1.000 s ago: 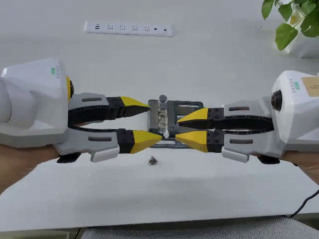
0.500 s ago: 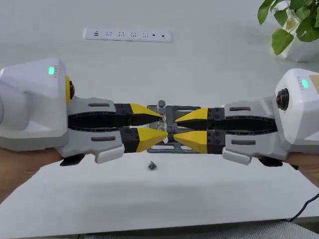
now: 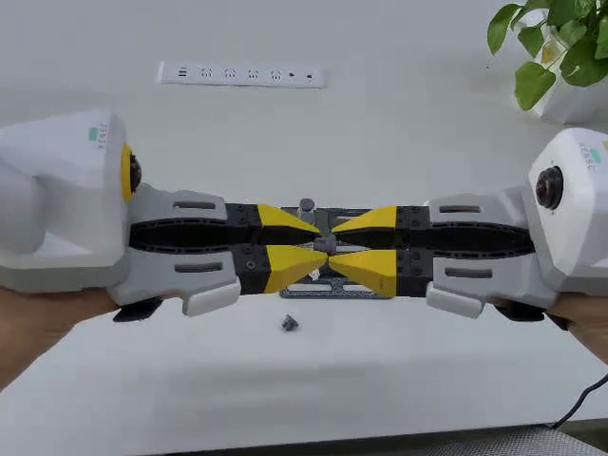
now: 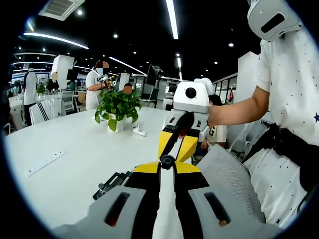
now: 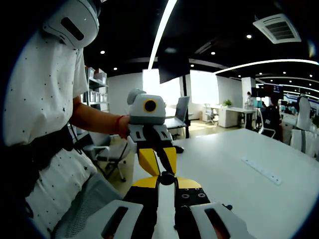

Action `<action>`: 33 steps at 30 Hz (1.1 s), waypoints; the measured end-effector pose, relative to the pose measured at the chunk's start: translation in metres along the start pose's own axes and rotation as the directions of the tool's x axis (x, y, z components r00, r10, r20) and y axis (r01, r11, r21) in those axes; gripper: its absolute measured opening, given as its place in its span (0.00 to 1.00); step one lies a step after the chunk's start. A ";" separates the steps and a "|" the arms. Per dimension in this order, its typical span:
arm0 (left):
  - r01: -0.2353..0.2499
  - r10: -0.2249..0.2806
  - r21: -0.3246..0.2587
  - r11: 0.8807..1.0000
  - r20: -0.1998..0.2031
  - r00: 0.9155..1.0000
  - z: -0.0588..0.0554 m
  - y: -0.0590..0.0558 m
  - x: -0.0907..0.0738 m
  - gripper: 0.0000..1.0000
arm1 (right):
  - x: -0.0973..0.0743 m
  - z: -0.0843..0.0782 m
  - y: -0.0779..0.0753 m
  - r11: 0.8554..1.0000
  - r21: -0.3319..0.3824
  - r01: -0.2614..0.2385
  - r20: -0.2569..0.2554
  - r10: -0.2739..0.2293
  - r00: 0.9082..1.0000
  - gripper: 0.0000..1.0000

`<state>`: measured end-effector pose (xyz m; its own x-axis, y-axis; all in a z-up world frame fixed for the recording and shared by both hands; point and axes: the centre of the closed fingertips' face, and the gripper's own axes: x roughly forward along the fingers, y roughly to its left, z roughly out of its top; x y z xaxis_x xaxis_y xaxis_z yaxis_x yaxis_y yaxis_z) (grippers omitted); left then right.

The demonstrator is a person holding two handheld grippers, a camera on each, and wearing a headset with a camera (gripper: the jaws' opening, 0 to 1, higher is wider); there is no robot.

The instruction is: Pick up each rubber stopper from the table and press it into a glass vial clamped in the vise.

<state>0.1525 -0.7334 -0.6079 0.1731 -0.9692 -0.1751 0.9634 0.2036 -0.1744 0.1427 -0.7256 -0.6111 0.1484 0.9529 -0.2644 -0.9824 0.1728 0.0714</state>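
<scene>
My left gripper and right gripper meet tip to tip above the dark vise. A small grey rubber stopper sits pinched where the yellow tips come together, and both pairs of jaws are shut on it. In the left gripper view the stopper shows as a dark round piece at my jaw tips, with the right gripper just beyond. The right gripper view shows the same stopper and the left gripper facing it. A second stopper lies loose on the table. The grippers hide the vial.
A grey screw knob stands at the vise's far side. A white power strip lies at the back of the white table, and a potted plant stands at the back right. A black cable runs off the front right edge.
The left gripper's jaws, wide open a second ago, have shut and moved right to meet the right gripper's tips. The grippers now cover the vial in the vise.
</scene>
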 end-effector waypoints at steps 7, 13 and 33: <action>0.005 -0.005 0.004 1.000 0.006 1.000 0.004 -0.002 -0.001 0.05 | -0.001 0.004 0.000 1.000 0.004 -0.007 0.010 0.007 1.000 0.07; 0.011 -0.011 -0.009 1.000 0.030 1.000 0.009 -0.002 -0.003 0.05 | -0.002 0.009 0.001 1.000 0.011 -0.013 0.014 0.012 1.000 0.07; 0.020 -0.018 -0.043 0.999 0.051 0.999 0.011 -0.002 -0.006 0.04 | 0.000 0.009 0.000 1.000 0.028 -0.010 0.014 0.010 1.000 0.10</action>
<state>0.1519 -0.7297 -0.5960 0.1660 -0.9785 -0.1226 0.9569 0.1899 -0.2199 0.1435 -0.7236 -0.6020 0.1405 0.9579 -0.2503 -0.9803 0.1701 0.1006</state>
